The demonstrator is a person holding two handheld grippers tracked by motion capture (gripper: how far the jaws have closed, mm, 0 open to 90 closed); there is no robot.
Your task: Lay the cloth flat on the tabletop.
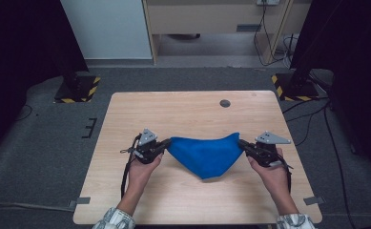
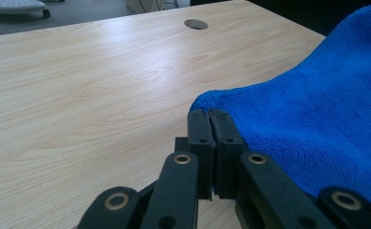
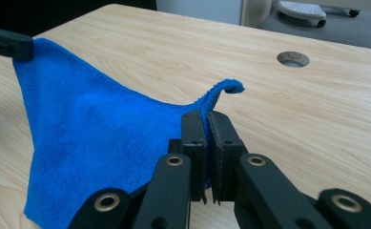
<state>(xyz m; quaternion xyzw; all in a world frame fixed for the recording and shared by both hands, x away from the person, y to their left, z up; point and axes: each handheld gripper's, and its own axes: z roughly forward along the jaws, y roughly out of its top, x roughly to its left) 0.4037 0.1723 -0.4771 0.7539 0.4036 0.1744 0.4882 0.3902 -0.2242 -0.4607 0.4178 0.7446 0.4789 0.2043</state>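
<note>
A blue cloth (image 1: 203, 153) hangs stretched between the two grippers over the wooden table (image 1: 188, 112), its middle sagging to a point toward the near edge. My left gripper (image 1: 166, 143) is shut on the cloth's left corner; in the left gripper view the black jaws (image 2: 211, 117) pinch the blue cloth's (image 2: 316, 114) edge. My right gripper (image 1: 241, 142) is shut on the right corner; in the right gripper view the cloth (image 3: 92, 138) runs from the closed jaws (image 3: 205, 119) to the far left gripper (image 3: 6, 43), with a curled tip above the jaws.
A round cable hole (image 1: 225, 103) sits in the table's far right part. Stand bases with yellow-black tape (image 1: 78, 88) (image 1: 293, 86) rest on the floor beyond the far corners. Cables trail on the floor at the right.
</note>
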